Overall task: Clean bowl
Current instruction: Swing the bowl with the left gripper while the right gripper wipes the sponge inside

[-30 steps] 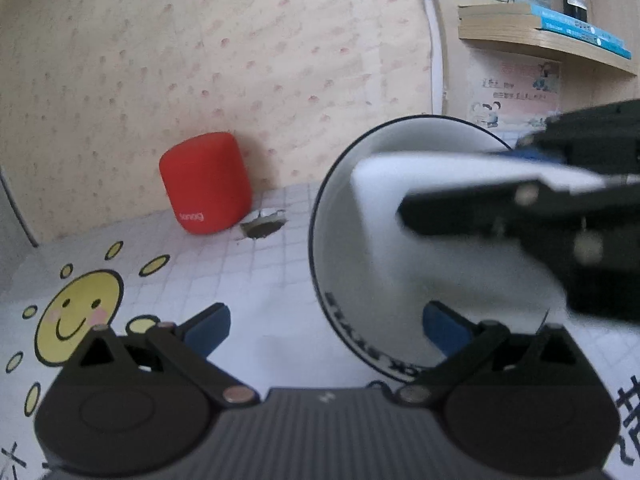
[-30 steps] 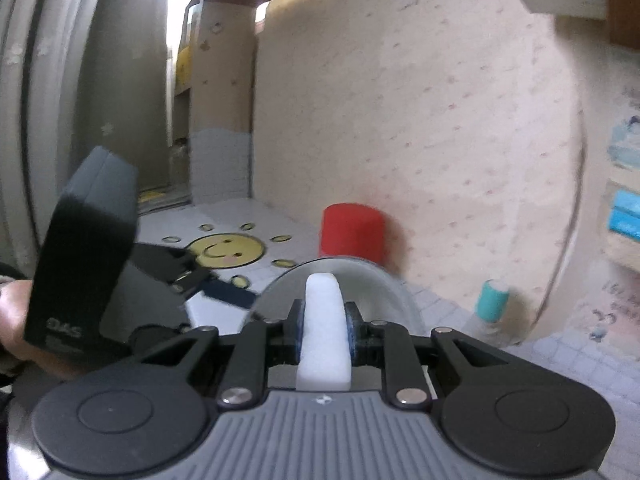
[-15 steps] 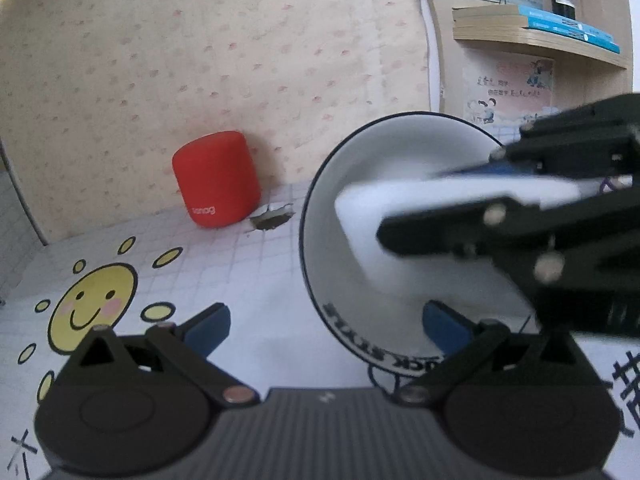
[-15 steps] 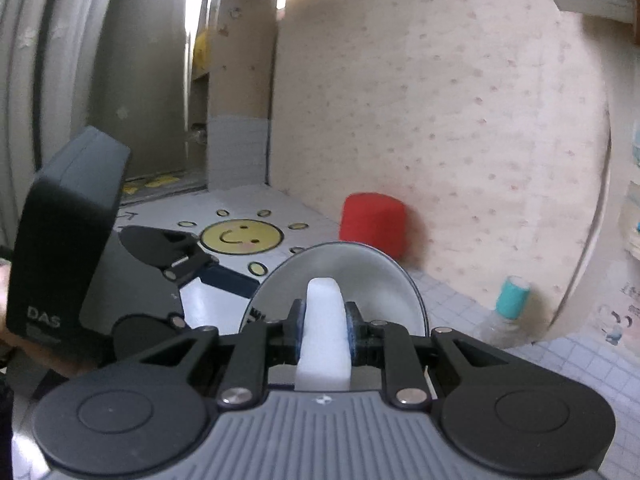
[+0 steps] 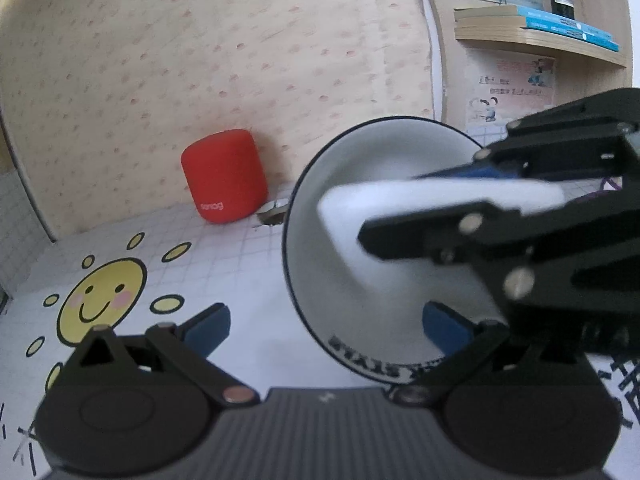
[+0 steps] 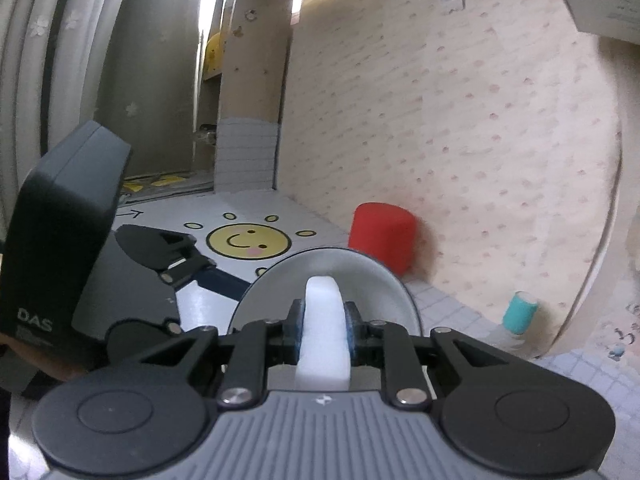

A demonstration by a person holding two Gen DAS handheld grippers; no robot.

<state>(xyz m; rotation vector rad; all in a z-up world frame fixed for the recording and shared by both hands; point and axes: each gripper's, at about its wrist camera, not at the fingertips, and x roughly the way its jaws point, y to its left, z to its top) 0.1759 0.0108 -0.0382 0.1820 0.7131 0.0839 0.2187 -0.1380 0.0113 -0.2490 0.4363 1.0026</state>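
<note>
A white bowl (image 5: pixel 360 168) with a dark rim and black lettering stands tilted on its edge, its hollow facing my right gripper. In the right wrist view the bowl (image 6: pixel 368 280) sits just past the fingertips. My right gripper (image 6: pixel 323 320) is shut on a white sponge (image 6: pixel 322 300). In the left wrist view the right gripper (image 5: pixel 400 204) comes in from the right and presses the sponge (image 5: pixel 344 208) against the bowl's inner wall. My left gripper (image 5: pixel 326 324) is open wide. Its right blue pad (image 5: pixel 444 328) lies inside the bowl's lower rim, and its left pad (image 5: pixel 208 326) stands apart over the mat.
A red cylindrical speaker (image 5: pixel 224 176) stands by the back wall, with a small dark clip (image 5: pixel 274 212) beside it. The white grid mat (image 5: pixel 240 264) carries a smiling sun drawing (image 5: pixel 102 300). A teal-capped bottle (image 6: pixel 518 316) sits at the right. A shelf with books (image 5: pixel 536 20) hangs above.
The sponge has slid a little to the left and lower across the bowl's inside. Both grippers keep the same jaw positions and the bowl stays tilted.
</note>
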